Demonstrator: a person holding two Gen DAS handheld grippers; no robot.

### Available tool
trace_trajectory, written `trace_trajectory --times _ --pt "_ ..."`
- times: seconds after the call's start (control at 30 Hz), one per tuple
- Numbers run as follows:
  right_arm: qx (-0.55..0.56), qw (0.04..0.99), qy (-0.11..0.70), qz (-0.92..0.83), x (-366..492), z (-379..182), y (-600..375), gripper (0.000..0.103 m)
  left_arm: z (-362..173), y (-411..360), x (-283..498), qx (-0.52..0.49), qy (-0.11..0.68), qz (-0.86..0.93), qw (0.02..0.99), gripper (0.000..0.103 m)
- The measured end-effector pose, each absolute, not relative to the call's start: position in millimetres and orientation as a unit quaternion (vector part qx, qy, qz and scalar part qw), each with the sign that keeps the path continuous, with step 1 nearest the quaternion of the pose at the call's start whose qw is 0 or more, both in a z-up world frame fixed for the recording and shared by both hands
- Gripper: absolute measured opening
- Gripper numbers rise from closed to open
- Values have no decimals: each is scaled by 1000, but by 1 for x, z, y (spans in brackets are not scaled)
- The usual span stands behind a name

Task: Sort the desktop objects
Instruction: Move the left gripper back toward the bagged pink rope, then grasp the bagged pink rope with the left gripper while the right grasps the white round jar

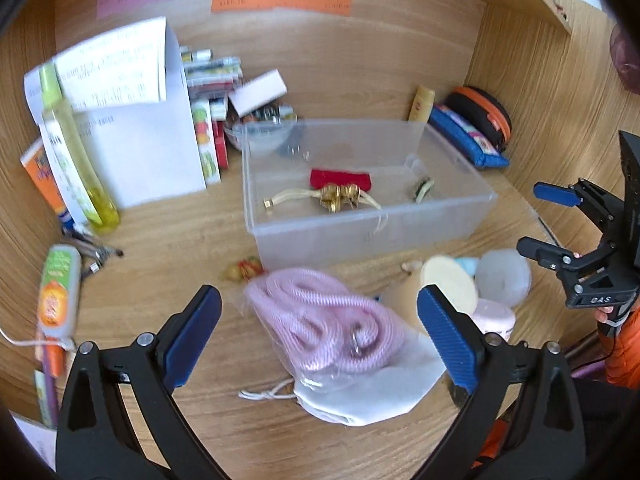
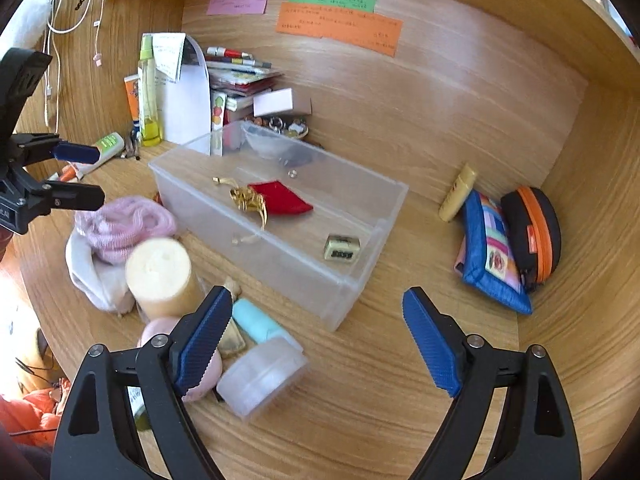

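A clear plastic bin (image 1: 460,216) (image 2: 344,292) stands mid-desk, holding a red pouch (image 1: 340,179) (image 2: 284,198), a gold ribbon (image 1: 338,196) (image 2: 248,198) and a small dark block (image 2: 341,249). My left gripper (image 1: 320,320) is open and empty, straddling a bagged pink rope (image 1: 324,320) (image 2: 128,222) on a white pouch (image 1: 384,392). My right gripper (image 2: 318,340) (image 1: 540,220) is open and empty, just in front of the bin. A cream-capped jar (image 2: 160,276), a teal tube (image 2: 256,322) and a clear round jar (image 2: 260,376) (image 1: 504,276) lie by its left finger.
Books, papers and a yellow-green bottle (image 1: 76,152) (image 2: 148,96) stand at the back left. A blue pouch (image 2: 492,252) (image 1: 468,136), a black-orange case (image 2: 536,232) and a yellow tube (image 2: 458,192) lie at the right. A green-orange tube (image 1: 58,292) and pens lie left. Wooden walls enclose the desk.
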State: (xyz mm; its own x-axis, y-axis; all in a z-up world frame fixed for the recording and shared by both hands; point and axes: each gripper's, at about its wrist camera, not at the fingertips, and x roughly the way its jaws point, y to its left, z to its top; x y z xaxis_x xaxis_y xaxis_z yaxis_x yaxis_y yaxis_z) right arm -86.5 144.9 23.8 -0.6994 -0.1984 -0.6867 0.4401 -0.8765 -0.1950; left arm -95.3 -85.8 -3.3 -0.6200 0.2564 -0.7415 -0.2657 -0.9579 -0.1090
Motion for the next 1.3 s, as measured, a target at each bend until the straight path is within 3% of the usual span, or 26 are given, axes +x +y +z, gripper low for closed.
trace_trajectory --times 0.37,0.9,1.1,1.3 --pt "378 196 163 -890 -67 -10 148 85 -41 -95 -115 -473 -70 864 158 100" --pt "400 222 134 -879 -93 -38 153 82 -63 -83 -136 -495 -61 853 155 101" --pt "393 229 146 -879 -95 -43 150 69 -65 -79 -142 -484 -41 863 143 101" --pt "403 241 137 -872 -100 -47 153 34 -58 -72 -135 -452 5 882 136 99"
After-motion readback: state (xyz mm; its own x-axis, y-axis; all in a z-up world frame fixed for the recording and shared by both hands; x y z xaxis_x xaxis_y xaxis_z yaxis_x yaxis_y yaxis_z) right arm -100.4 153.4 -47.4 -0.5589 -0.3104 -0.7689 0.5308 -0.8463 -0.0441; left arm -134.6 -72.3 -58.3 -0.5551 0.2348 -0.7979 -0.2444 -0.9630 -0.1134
